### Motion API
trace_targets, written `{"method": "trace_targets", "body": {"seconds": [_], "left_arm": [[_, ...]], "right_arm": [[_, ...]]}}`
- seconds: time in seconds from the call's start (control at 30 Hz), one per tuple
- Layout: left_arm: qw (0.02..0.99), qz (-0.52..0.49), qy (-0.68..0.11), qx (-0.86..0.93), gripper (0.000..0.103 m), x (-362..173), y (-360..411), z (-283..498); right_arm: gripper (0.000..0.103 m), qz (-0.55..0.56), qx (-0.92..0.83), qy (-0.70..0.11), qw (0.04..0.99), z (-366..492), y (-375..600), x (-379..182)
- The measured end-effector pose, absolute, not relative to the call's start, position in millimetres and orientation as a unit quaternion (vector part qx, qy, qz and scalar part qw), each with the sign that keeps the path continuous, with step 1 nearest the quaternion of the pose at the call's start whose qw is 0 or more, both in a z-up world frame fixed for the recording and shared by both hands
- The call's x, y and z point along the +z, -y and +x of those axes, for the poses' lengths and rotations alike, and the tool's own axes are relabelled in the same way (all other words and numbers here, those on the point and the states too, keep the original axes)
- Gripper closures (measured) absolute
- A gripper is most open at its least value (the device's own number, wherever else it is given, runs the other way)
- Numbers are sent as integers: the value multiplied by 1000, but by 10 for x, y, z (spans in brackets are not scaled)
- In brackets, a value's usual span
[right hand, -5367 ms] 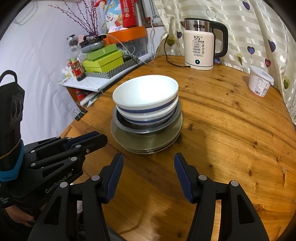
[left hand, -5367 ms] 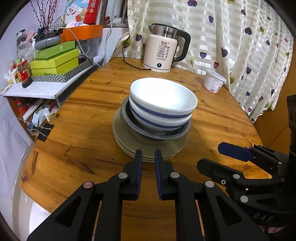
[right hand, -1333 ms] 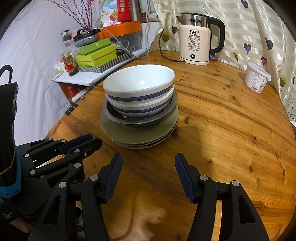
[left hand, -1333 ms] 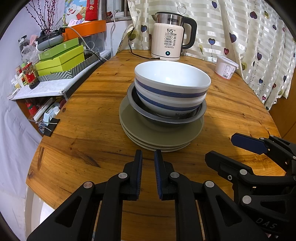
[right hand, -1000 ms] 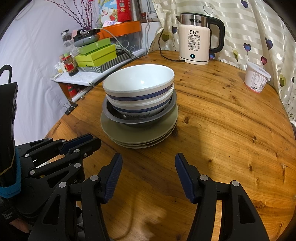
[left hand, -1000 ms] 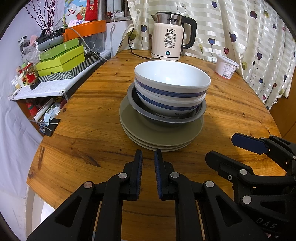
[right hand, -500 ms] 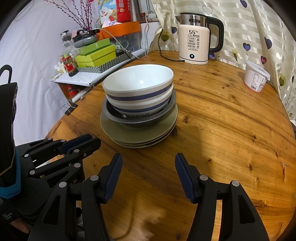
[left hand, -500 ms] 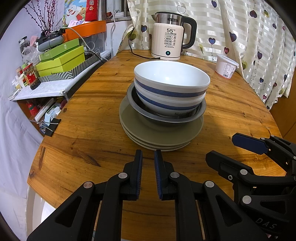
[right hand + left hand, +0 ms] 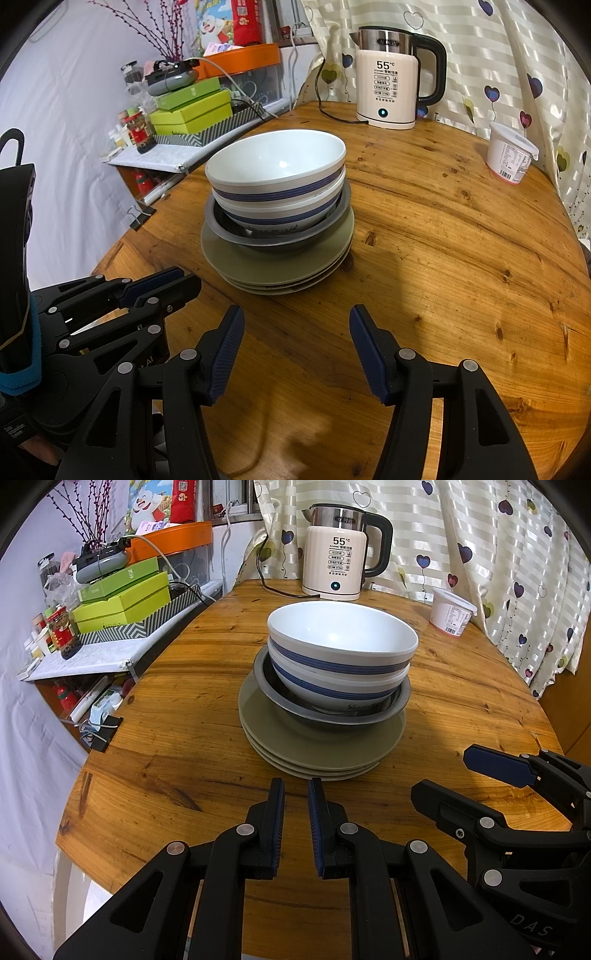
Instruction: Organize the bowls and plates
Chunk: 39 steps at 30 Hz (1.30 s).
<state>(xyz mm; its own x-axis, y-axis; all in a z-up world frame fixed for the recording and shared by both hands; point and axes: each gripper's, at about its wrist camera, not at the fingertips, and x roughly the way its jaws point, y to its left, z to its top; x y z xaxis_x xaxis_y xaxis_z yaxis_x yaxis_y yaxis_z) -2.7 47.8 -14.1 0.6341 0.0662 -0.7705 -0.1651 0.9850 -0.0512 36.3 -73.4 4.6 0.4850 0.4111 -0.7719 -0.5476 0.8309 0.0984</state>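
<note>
Two claws: both hang over the near edge of the bench (image 9: 480, 701), holding nothing.
Left claw (image 9: 296, 805): jaws nearly closed, a narrow slit between the pads.
Right claw (image 9: 297, 328): jaws wide apart.
Stack: two blue-striped bowls (image 9: 341, 653) nested in a metal bowl (image 9: 295, 705) on grey-green plates (image 9: 314, 746), mid-bench.
Bearing: straight ahead of both claws; the left sits just before the plate rim, so probably nearer.

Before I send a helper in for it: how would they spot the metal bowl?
On the round wooden table, find the stack of dishes in front of the white electric kettle. The grey metal bowl sits on the olive-green plates, cradling two blue-striped white bowls; it alone is dull steel.
</note>
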Motion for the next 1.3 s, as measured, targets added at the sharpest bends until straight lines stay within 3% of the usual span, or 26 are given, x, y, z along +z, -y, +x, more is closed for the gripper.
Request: {"method": "trace_targets", "body": {"seconds": [1.3], "left_arm": [[901,-60,-424,63,90,-148,-533,-46]], "right_arm": [[43,-77,278,-425,858,377,770,34]]}}
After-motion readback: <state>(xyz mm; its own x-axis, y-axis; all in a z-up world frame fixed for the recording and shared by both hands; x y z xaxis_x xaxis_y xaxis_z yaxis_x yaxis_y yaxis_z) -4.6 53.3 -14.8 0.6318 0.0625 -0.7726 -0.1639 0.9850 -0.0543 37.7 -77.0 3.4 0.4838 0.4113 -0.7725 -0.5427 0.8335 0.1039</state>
